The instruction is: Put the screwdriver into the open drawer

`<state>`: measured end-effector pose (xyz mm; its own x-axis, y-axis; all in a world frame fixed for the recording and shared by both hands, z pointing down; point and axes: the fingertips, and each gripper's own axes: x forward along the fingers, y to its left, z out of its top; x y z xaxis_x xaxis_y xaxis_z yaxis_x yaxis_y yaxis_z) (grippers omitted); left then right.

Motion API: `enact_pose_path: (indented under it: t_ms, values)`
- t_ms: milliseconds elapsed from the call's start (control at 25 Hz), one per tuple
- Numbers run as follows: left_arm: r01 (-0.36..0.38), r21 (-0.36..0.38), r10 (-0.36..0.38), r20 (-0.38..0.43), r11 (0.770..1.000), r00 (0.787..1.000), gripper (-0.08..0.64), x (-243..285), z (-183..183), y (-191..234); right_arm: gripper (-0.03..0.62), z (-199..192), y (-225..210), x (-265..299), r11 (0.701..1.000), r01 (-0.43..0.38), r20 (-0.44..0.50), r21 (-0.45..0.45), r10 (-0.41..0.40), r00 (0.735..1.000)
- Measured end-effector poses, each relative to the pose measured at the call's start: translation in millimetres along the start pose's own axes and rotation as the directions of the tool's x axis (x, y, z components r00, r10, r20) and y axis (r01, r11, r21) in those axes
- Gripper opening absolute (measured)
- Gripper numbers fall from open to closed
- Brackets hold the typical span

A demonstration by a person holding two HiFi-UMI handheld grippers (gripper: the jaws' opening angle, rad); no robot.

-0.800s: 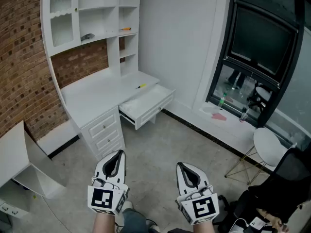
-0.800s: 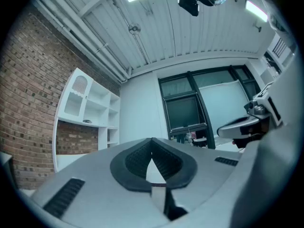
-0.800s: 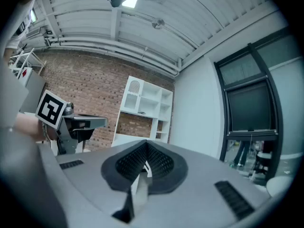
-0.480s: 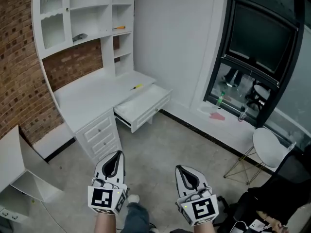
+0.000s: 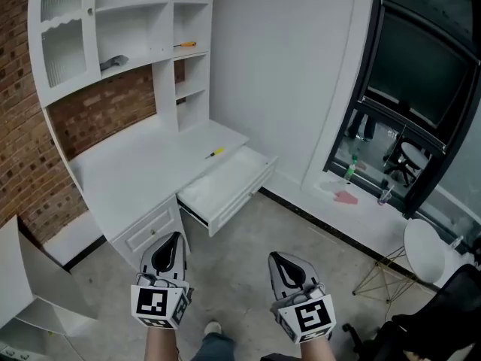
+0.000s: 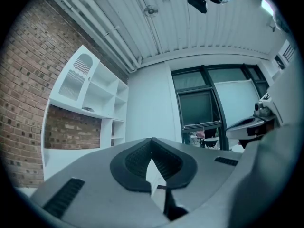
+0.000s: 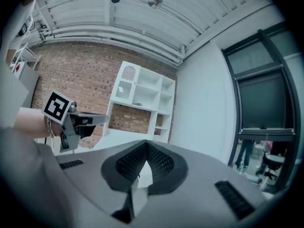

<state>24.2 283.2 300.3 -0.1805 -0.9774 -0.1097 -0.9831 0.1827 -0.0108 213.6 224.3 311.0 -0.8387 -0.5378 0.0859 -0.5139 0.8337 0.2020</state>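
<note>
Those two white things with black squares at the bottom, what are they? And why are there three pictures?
They are grabbing tools, one in each of a person's hands: the left gripper and the right gripper. Both are shut and hold nothing. The big picture comes from a camera on the person's head, looking down. The other two come from small cameras riding on each gripper. On the white desk lies a small yellow screwdriver, just beside the open drawer.

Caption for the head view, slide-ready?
Shut, empty left gripper and right gripper short of white desk; yellow screwdriver lies by open drawer.
</note>
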Motion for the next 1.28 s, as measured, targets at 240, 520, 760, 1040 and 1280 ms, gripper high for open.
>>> enact_pose_path:
  t_ms: [240, 520, 760, 1040, 1280]
  values:
    - [0.006, 0.006, -0.006, -0.005, 1.0, 1.0, 0.012, 81.7, -12.9, 71.3, 0.011, 4.4, -12.0, 110.6, 1.0, -0.009, -0.007, -0.017, 0.009, 1.0]
    - [0.028, 0.008, -0.027, -0.068, 1.0, 0.997, 0.012, 141.3, -35.6, 118.9, 0.011, -4.6, -25.5, 180.4, 1.0, 0.026, -0.044, -0.013, -0.026, 0.999]
    - [0.052, -0.124, -0.063, -0.089, 0.991, 0.994, 0.014, 179.6, -60.7, 131.1, 0.011, -18.8, -54.3, 213.0, 0.998, 0.056, -0.101, -0.003, -0.056, 0.993]
    - [0.071, -0.116, -0.082, -0.093, 0.991, 0.992, 0.013, 240.5, -74.4, 146.6, 0.011, -38.3, -97.0, 274.5, 0.997, 0.075, -0.074, 0.037, -0.072, 0.995]
    - [0.084, -0.174, -0.103, -0.104, 0.981, 0.989, 0.012, 329.1, -88.7, 166.9, 0.011, -47.1, -150.5, 349.9, 0.993, 0.092, -0.057, 0.079, -0.087, 0.995]
